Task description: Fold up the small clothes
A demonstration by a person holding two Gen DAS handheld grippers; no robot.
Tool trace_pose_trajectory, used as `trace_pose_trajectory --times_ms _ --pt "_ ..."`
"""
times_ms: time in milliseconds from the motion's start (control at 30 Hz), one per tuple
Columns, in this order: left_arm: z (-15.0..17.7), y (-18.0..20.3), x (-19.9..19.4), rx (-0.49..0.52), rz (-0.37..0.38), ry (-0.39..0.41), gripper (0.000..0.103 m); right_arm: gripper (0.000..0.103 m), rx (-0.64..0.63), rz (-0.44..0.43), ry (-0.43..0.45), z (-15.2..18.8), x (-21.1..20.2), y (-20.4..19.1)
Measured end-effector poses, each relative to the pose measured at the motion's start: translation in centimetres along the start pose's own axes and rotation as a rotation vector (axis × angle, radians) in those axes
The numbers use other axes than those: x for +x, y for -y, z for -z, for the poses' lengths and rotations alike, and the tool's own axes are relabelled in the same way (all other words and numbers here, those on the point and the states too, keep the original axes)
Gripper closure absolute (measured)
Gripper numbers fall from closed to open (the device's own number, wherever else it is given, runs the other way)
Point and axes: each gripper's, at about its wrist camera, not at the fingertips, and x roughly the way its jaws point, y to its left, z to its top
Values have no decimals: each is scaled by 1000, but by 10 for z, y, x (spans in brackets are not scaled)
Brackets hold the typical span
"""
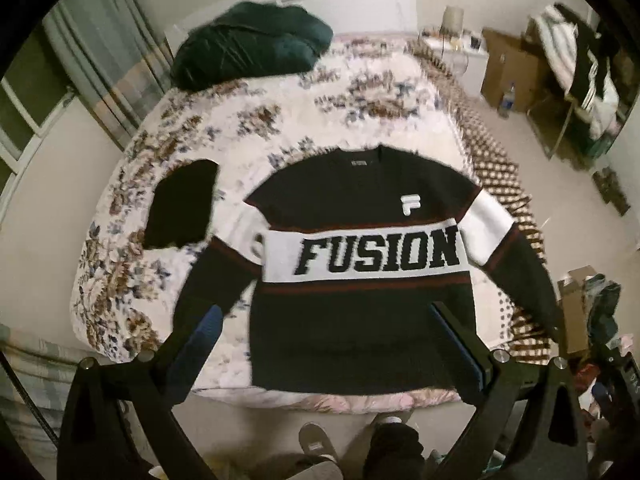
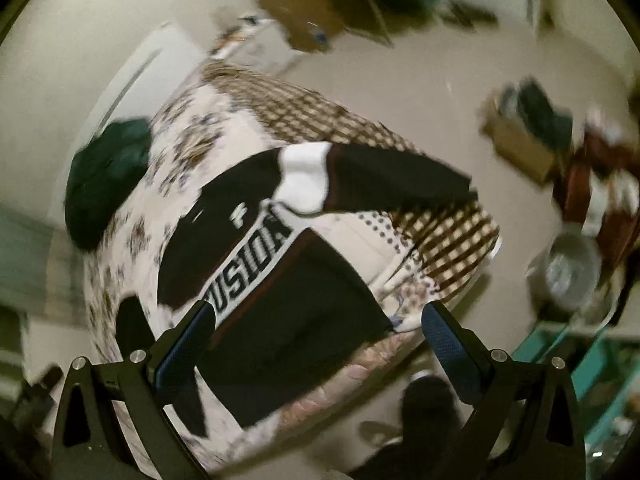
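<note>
Black sweater (image 1: 360, 280) flat on floral bed (image 1: 340, 100) — both grippers empty, agape.

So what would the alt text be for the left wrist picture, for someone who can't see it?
A black sweater with a white band reading FUSION lies flat, face up, sleeves spread, on a floral bedspread. The open left gripper hovers above its hem, holding nothing. A smaller black garment lies to the sweater's left and a dark green bundle at the bed's far end.

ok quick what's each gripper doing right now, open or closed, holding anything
Left gripper: open, holding nothing, above the sweater.
Right gripper: open, holding nothing, over the sweater's lower edge.
</note>
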Motion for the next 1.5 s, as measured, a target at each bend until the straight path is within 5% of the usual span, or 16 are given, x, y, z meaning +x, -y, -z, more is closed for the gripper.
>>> trace_pose_trajectory --times_ms 200,400,600,733,900,1000,1133,1200,1233,1300,1500 --pt "-4 73 110 30 -43 -123 0 0 239 -47 -45 -67 131 114" --pt "16 132 218 70 -78 -250 0 0 498 -120 -10 -81 219 207" --pt "36 171 284 100 -86 -316 0 0 787 -238 67 -73 292 290" --pt "42 188 307 125 -86 -333 0 12 871 -321 118 -66 318 302" --pt "37 201 324 127 -75 -330 0 59 865 -298 212 -78 343 302" --pt "36 202 331 119 -66 -333 0 57 879 -299 209 -82 354 306" --pt "35 200 343 124 -51 -344 0 36 890 -324 200 -86 373 302" --pt "33 196 348 121 -40 -346 0 34 889 -310 235 -92 374 300" --pt "34 195 348 118 -34 -347 0 38 886 -296 256 -95 371 299" --pt "33 193 347 115 -24 -351 0 92 866 -226 269 -101 365 295" --pt "16 158 329 56 28 -339 0 95 680 -125 365 -138 293 243"
